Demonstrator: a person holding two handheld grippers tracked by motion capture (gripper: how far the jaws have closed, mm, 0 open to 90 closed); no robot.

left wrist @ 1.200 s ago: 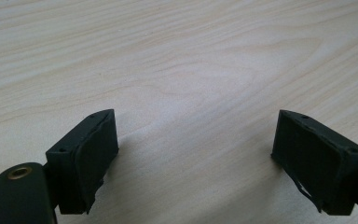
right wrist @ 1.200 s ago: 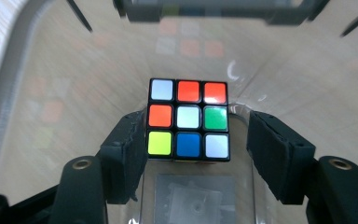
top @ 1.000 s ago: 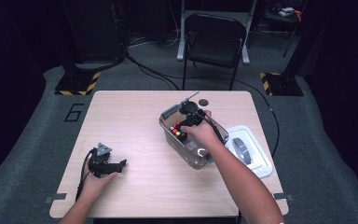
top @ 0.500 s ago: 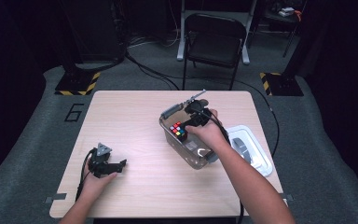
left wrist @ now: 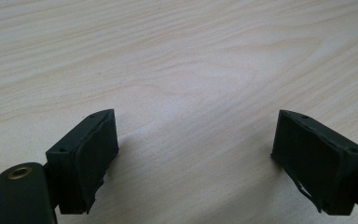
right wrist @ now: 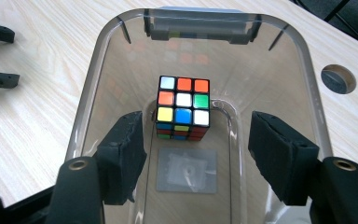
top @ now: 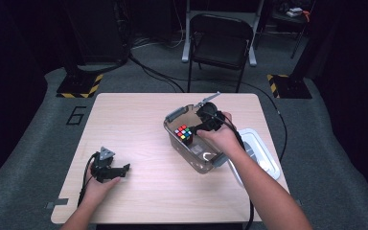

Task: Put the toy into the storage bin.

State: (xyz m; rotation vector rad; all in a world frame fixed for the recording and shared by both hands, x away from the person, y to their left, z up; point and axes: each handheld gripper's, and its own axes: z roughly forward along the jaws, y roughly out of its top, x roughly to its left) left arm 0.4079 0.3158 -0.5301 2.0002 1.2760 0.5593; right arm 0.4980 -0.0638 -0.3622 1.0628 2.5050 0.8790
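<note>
change: the right tongs point(top: 195, 130) sat lower in the clear bin point(top: 172, 137) a second ago; now they are pulled back up toward the far rim, and the puzzle cube point(top: 184, 133) shows clear of them in the high view.
jaw motion: barely any over that second; the cube is not between the pads now.
meaning: reads as a release already made, cube dropped into the bin, right hand point(top: 219, 135) backing out. Judgement only.
right tongs: spread and empty; right gripper view shows both black pads point(right wrist: 123, 156) hanging above the bin with open air between them.
cube: flat on the bin floor, toward the bin's far-left end, touching neither pad.
cube vs right tongs: in the right gripper view the cube point(right wrist: 182, 108) sits below and just past the pad tips, roughly centred in the gap.
left tongs: spread wide, gripping nothing; left gripper view shows bare wooden table point(left wrist: 182, 60) between the pads point(left wrist: 88, 156).
left tongs place: the left tongs point(top: 123, 168) rest on the near-left part of the table, well apart from the bin.
lid: white lid point(top: 258, 151) lies on the table just right of the bin, not on it.
next: lid is probably what's left.
</note>
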